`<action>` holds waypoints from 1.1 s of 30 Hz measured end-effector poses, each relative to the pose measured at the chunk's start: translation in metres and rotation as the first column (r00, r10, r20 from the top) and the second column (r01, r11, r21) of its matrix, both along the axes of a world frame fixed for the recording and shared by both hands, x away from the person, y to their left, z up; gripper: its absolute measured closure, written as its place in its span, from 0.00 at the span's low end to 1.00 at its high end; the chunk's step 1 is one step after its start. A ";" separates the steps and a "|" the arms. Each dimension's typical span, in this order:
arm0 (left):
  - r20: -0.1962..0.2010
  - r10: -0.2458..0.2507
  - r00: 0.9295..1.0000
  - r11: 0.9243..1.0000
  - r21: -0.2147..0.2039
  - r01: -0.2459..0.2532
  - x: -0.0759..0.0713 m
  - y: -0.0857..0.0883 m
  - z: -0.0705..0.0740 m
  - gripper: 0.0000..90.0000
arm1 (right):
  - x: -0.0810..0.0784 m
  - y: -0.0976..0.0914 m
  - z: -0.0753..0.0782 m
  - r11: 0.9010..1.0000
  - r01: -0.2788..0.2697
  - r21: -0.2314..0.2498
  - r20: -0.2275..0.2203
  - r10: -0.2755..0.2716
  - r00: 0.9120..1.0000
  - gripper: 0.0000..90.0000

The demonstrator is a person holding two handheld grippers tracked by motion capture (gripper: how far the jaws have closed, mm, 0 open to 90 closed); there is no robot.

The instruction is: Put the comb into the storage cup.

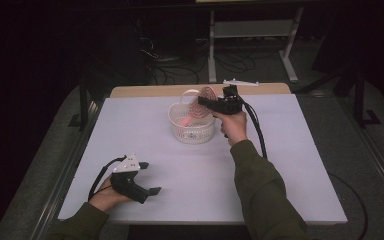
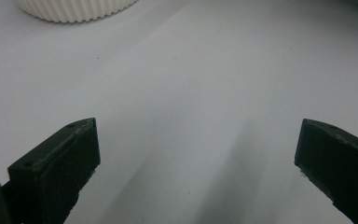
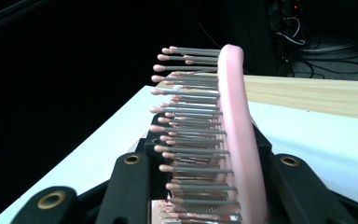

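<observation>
We have the pink hairbrush clenched in our right gripper just above the white basket, so lowering it in seems what is left, while our left gripper, jaws apart and empty, rests well nearer us than the basket

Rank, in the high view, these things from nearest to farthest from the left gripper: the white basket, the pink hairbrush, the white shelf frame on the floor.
1. White basket, mid-table, ahead-right of the left gripper.
2. Pink hairbrush, over the basket's far rim, in the right gripper.
3. White shelf frame, beyond the table.
</observation>
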State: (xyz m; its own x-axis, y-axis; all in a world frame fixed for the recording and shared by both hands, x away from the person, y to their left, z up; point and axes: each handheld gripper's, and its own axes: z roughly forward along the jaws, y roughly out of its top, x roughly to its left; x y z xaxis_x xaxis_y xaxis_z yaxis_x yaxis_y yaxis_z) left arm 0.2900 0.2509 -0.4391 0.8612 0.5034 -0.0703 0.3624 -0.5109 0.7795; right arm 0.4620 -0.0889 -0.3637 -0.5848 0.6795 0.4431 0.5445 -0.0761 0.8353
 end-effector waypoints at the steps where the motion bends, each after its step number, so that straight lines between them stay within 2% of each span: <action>1: 0.000 0.000 1.000 1.000 0.000 0.000 0.000 0.000 0.000 0.00 | 0.000 0.000 0.000 1.000 0.000 0.001 -0.003 0.000 1.000 0.70; 5: 0.000 -0.001 1.000 1.000 0.002 0.001 0.000 0.000 0.000 0.00 | 0.000 -0.003 -0.001 1.000 -0.001 -0.017 -0.006 0.001 1.000 0.69; 20: -0.005 -0.003 1.000 1.000 0.004 0.003 0.000 -0.001 -0.001 0.00 | 0.001 -0.016 -0.010 0.999 0.009 -0.033 -0.036 -0.011 0.999 0.65; 24: -0.006 -0.001 1.000 1.000 0.004 0.001 0.001 -0.001 -0.001 0.00 | 0.001 -0.018 -0.010 0.999 0.008 -0.032 -0.036 -0.009 0.999 0.65; 33: -0.009 0.005 1.000 1.000 -0.001 -0.005 0.001 -0.002 -0.001 0.00 | 0.000 -0.019 -0.008 0.997 0.016 -0.069 -0.024 -0.018 1.000 0.60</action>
State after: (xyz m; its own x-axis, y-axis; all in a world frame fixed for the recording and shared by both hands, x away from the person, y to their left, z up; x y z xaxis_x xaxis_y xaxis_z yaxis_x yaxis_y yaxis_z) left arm 0.2907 0.2491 -0.4397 0.8579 0.5078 -0.0783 0.3718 -0.5082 0.7768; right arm 0.4624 -0.1075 -0.3721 -0.5622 0.7188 0.4090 0.5644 -0.0281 0.8251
